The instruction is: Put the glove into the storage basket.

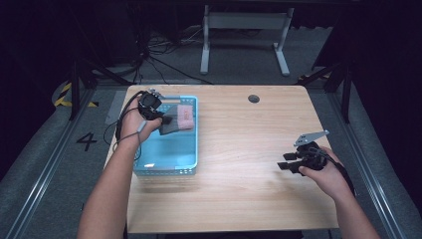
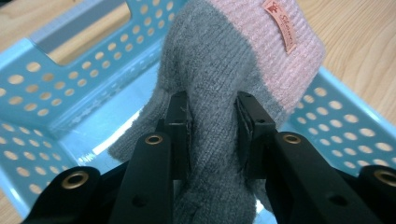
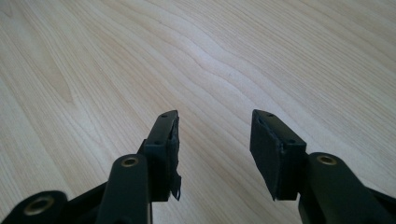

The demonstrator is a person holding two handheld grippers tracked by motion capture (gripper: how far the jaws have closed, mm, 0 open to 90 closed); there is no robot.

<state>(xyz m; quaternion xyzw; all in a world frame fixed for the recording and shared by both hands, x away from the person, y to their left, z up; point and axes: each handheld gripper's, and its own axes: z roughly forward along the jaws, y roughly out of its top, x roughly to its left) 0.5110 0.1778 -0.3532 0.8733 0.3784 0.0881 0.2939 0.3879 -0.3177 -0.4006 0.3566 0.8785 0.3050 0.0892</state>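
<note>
A grey knitted glove with a pink cuff (image 2: 219,70) hangs over the light blue perforated basket (image 2: 32,93), and my left gripper (image 2: 212,116) is shut on its grey part. From above, the glove (image 1: 178,118) sits over the far end of the basket (image 1: 169,169) at the table's left, with my left gripper (image 1: 158,118) beside it. My right gripper (image 3: 215,140) stands open over bare wood with nothing between its pads. In the high view my right gripper (image 1: 284,162) is low over the table at the right, pointing left.
The wooden table (image 1: 239,134) has a round cable hole (image 1: 254,98) near its far edge. Black cables trail off the table's left side. A white desk frame (image 1: 244,30) stands on the floor beyond.
</note>
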